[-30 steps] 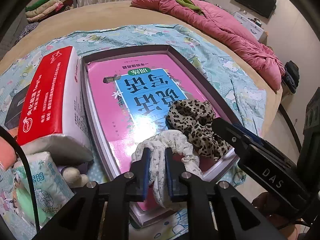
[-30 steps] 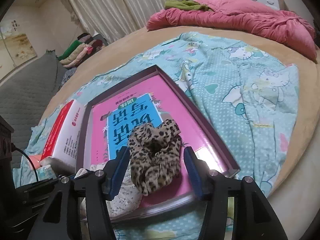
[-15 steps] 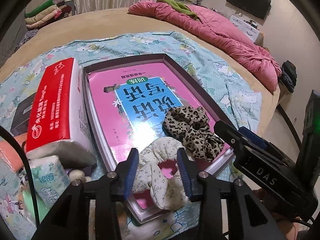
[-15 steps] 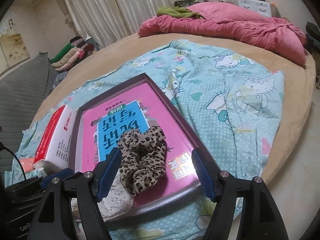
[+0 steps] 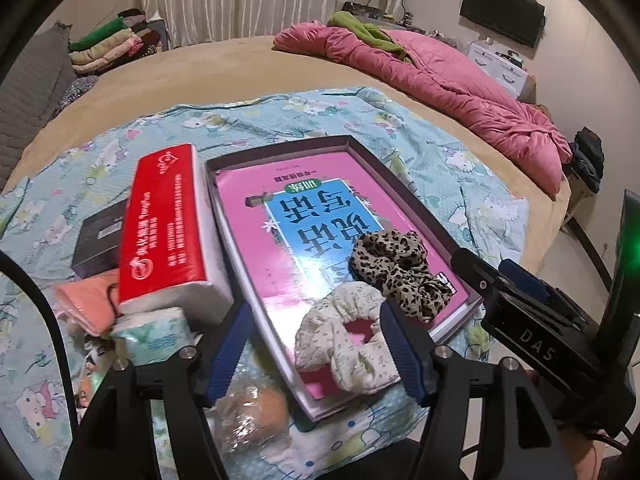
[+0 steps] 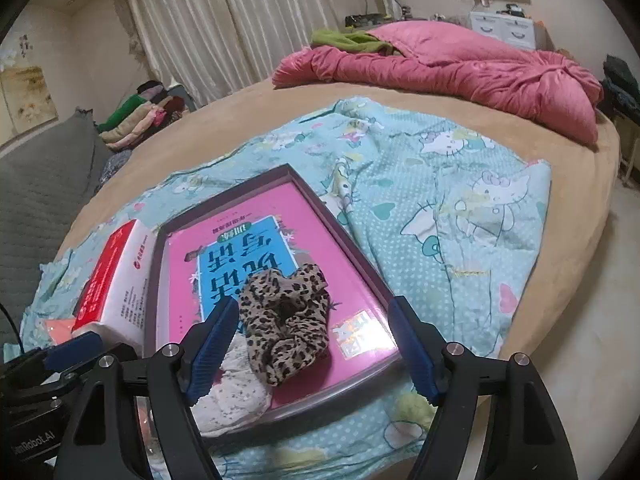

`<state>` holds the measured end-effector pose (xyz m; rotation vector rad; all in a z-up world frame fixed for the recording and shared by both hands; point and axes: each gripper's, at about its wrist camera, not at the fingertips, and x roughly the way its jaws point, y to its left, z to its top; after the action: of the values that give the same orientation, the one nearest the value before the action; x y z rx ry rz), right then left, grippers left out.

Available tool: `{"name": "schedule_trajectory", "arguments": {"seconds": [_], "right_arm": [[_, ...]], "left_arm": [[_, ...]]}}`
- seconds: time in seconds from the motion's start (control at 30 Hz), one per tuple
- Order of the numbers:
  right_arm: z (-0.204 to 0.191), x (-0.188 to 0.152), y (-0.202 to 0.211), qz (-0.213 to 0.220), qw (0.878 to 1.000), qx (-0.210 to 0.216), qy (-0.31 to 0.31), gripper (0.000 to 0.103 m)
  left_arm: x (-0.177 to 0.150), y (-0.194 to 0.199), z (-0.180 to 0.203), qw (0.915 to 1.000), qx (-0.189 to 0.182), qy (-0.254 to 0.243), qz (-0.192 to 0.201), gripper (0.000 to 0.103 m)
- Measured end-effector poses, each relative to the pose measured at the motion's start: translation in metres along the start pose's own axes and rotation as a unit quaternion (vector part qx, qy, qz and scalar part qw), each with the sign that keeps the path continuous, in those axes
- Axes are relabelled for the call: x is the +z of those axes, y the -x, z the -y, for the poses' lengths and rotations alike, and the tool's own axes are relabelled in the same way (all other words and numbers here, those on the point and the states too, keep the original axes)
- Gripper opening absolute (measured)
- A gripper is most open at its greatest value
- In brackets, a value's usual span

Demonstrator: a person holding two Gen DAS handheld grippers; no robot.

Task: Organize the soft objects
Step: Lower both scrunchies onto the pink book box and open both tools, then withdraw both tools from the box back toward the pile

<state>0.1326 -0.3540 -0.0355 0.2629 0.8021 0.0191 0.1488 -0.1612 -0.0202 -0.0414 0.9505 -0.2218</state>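
1. Left claw (image 5: pixel 320 350) spread wide, jaws just opened off the cream floral scrunchie (image 5: pixel 346 338), clamped a second ago, now lying loose between the blue pads without contact.
2. Right claw (image 6: pixel 316 350) likewise wide, just opened further; leopard scrunchie (image 6: pixel 286 322) free between its pads, lower centre of frame.
3. Both scrunchies resting on the pink book (image 5: pixel 320 224) inside the dark tray (image 5: pixel 404 184), crowding its near edge.
4. Red tissue pack (image 5: pixel 168 224) tight against the tray's left rim; open blue blanket (image 6: pixel 440 200) to the right.
5. Cream scrunchie puffy, ruffled, pink showing through its centre.
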Motion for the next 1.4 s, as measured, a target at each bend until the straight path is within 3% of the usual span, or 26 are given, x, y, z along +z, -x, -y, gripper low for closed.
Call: {"name": "schedule_trajectory", "arguments": {"seconds": [0.23, 0.83, 1.4], "right_arm": [[-0.018, 0.003, 0.018, 0.015, 1.0, 0.005, 0.019, 0.079], [-0.067, 0.006, 0.059, 0.042, 0.996, 0.045, 0.061, 0.081], [-0.108, -0.002, 0.074, 0.034, 0.99, 0.07, 0.114, 0.081]], "left_arm": [[-0.002, 0.02, -0.01, 0.9998, 0.008, 0.005, 0.014, 0.073], [-0.017, 0.071, -0.054, 0.9981, 0.035, 0.038, 0.033, 0.074], [-0.028, 0.121, -0.143, 0.9891, 0.092, 0.103, 0.051, 0.078]]}}
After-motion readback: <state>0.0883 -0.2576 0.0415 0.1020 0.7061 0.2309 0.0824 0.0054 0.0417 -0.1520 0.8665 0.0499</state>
